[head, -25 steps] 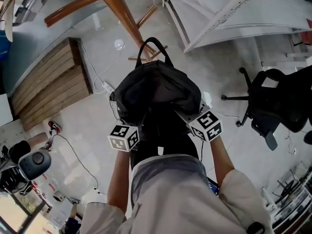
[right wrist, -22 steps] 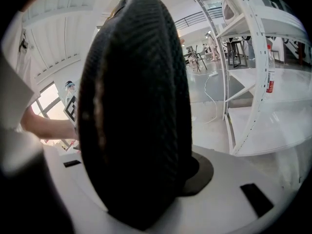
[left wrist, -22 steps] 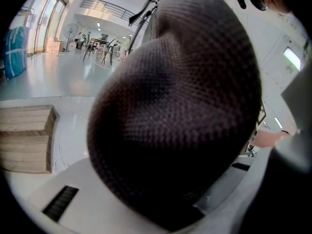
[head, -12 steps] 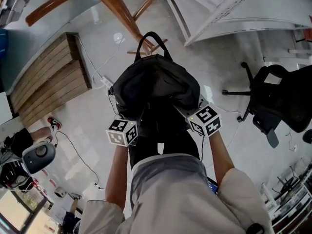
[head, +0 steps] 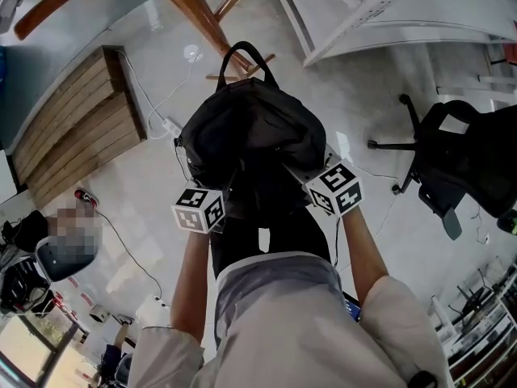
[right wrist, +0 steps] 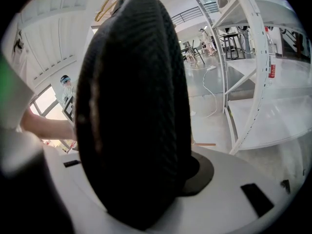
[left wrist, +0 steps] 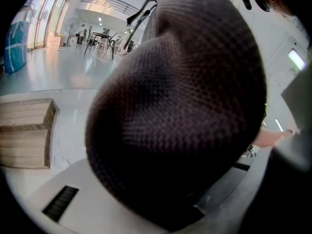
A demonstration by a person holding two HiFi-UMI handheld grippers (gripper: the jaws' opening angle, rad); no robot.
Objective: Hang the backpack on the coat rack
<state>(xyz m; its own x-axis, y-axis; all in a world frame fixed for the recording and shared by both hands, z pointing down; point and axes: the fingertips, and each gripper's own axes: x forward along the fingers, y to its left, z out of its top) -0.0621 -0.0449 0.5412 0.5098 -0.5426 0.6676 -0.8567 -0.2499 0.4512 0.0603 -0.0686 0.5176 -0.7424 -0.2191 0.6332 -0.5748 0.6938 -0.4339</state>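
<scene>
A black backpack (head: 250, 132) hangs in front of the person, its top handle loop (head: 242, 55) pointing toward the foot of the wooden coat rack (head: 190, 10). My left gripper (head: 230, 192) is shut on a padded mesh shoulder strap (left wrist: 180, 106) that fills the left gripper view between the jaws. My right gripper (head: 300, 180) is shut on the other padded strap (right wrist: 131, 111), which stands edge-on in the right gripper view. The fingertips themselves are hidden by the bag in the head view. Both marker cubes sit just under the backpack's near side.
A stepped wooden platform (head: 65, 136) lies at the left, with a power strip and cables (head: 170, 126) beside it. A white metal frame (head: 380, 14) stands at the upper right, a black office chair (head: 460, 160) at the right. The rack's base legs (head: 242, 75) spread on the floor.
Both grippers and the backpack have sunk a little together. The grip on each strap looks the same.
</scene>
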